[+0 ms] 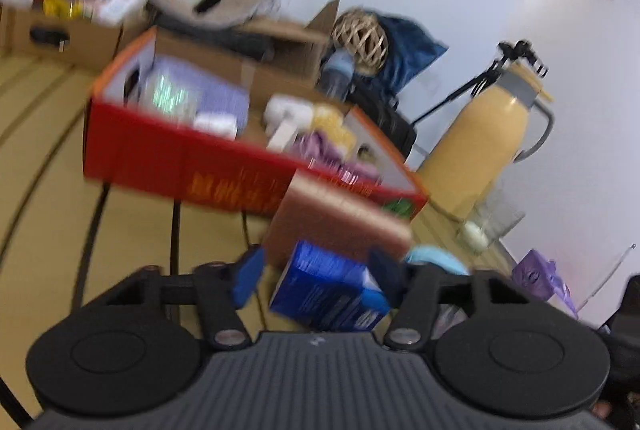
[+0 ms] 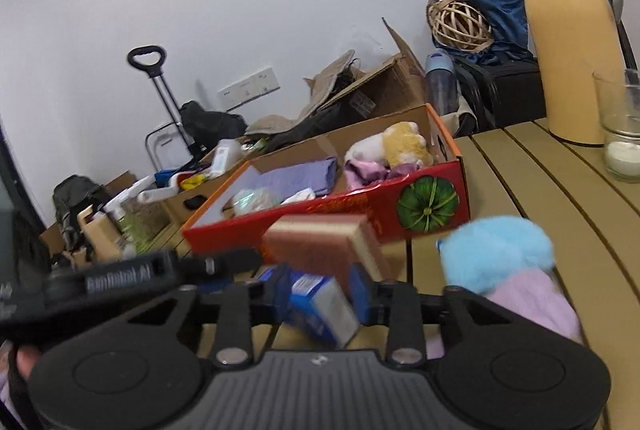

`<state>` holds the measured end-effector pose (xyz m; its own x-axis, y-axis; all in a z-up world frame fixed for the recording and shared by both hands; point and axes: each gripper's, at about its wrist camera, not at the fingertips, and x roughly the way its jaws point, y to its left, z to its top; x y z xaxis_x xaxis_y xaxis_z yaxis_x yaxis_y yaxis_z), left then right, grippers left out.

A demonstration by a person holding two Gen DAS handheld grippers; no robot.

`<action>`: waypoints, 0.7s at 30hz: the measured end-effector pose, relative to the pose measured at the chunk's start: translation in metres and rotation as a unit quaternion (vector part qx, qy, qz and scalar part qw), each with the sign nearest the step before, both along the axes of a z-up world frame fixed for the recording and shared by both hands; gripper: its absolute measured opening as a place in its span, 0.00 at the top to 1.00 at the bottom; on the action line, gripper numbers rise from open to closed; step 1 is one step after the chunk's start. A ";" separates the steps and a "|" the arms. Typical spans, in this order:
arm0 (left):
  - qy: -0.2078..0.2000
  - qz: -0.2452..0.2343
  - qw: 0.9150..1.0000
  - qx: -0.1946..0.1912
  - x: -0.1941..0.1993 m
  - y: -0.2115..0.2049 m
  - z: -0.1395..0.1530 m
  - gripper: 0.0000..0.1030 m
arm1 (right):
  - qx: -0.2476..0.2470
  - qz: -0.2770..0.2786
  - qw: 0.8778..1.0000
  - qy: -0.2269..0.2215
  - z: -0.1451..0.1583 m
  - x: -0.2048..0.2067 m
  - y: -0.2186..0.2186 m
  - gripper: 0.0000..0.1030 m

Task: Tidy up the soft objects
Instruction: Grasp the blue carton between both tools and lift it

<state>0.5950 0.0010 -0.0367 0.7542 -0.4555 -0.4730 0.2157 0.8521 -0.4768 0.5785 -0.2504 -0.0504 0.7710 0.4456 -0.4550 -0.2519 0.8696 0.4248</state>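
Note:
A red cardboard box on the slatted table holds soft items: a purple cloth, a yellow and white plush and a pink cloth. A brown sponge stands just in front of the box. A blue tissue pack lies below it. My left gripper is open around the pack. My right gripper has its blue pads either side of the pack and sponge; contact is blurred. A light blue fluffy ball rests on a pink soft item to the right.
A tan thermos and a glass candle holder stand at the table's far right. Cardboard boxes, a wicker ball, a blue cloth and a trolley handle clutter the area behind the table. A purple item lies right.

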 end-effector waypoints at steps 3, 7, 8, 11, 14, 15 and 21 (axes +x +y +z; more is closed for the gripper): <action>0.010 -0.044 0.999 -0.001 -0.004 -0.001 -0.005 0.67 | 0.009 0.018 1.000 0.016 -0.011 0.000 0.001 0.78; 0.010 -0.065 0.997 0.041 -0.021 0.002 -0.007 0.66 | -0.044 0.045 0.998 0.014 -0.010 -0.016 0.009 0.76; 0.001 -0.065 0.997 0.043 -0.026 0.006 -0.004 0.64 | -0.053 0.042 0.998 0.017 -0.012 -0.019 0.009 0.74; -0.028 -0.062 0.997 0.029 -0.035 0.017 0.005 0.45 | -0.051 0.028 0.998 0.019 -0.016 -0.026 0.000 0.71; -0.012 -0.049 0.998 0.034 -0.025 0.011 -0.001 0.40 | -0.024 0.025 0.999 0.022 -0.016 -0.022 -0.003 0.71; 0.004 -0.044 0.998 0.044 -0.018 0.005 -0.006 0.40 | -0.015 0.022 0.999 0.026 -0.017 -0.019 -0.002 0.71; 0.036 -0.043 0.998 0.037 -0.004 -0.004 -0.020 0.61 | -0.046 0.018 0.998 0.034 -0.024 -0.008 0.018 0.71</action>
<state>0.5910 -0.0033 -0.0568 0.6770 -0.4783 -0.5594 0.2561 0.8656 -0.4302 0.5705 -0.2324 -0.0749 0.7217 0.4264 -0.5453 -0.2567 0.8965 0.3611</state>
